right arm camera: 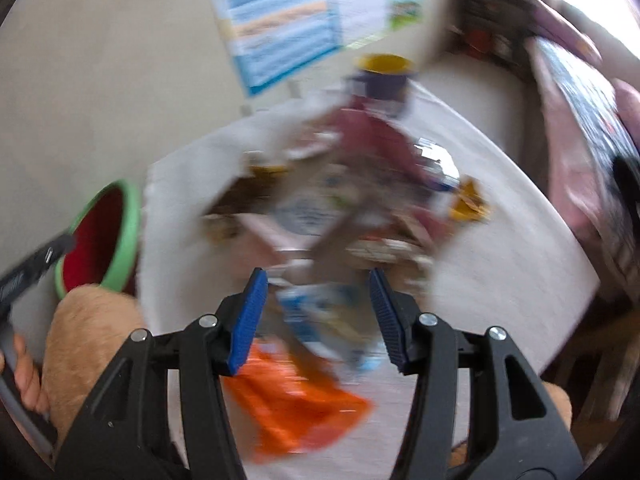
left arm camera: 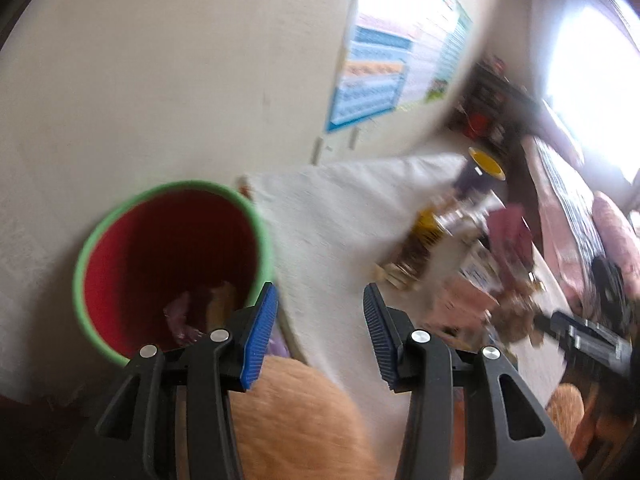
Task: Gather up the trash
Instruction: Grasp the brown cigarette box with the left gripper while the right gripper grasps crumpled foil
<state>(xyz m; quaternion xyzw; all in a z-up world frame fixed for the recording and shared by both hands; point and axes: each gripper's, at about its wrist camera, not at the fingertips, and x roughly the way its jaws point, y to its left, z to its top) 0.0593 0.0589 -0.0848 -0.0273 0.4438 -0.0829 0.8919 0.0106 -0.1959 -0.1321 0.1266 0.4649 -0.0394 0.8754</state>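
Both views heavily motion-blurred, so item IDs are rough.

Right gripper [right arm camera: 318, 312]: jaws spread wide, nothing between them, hovering over the near edge of the white table [right arm camera: 500, 208]. Just below it: an orange wrapper [right arm camera: 296, 404], then a blue-and-white packet [right arm camera: 320, 312] sitting in the gap as seen from the right wrist cam. Can't tell whether the pads are touching it.

Left gripper [left arm camera: 320, 328]: also spread, empty, hanging between the bin rim and the table edge.

Risks, my read:
- Closing the right jaws in this blur could pinch two overlapping wrappers, or skate off the thin film and push it away instead.
- Trash pile [right arm camera: 344, 208] is loose and overlapping; dragging one piece could sweep others off the table edge.
- Bin sits off the table's left side, below its level. A light wrapper released early would flutter and miss the opening.

Containers:
- Red bin with green rim [left arm camera: 172, 264], next to the wall: some crumpled trash at the bottom, purple and orange bits, otherwise mostly empty.
- Far end of the table: dark cup with yellow inside [right arm camera: 384, 76], contents not visible.

Most trash not binned yet.
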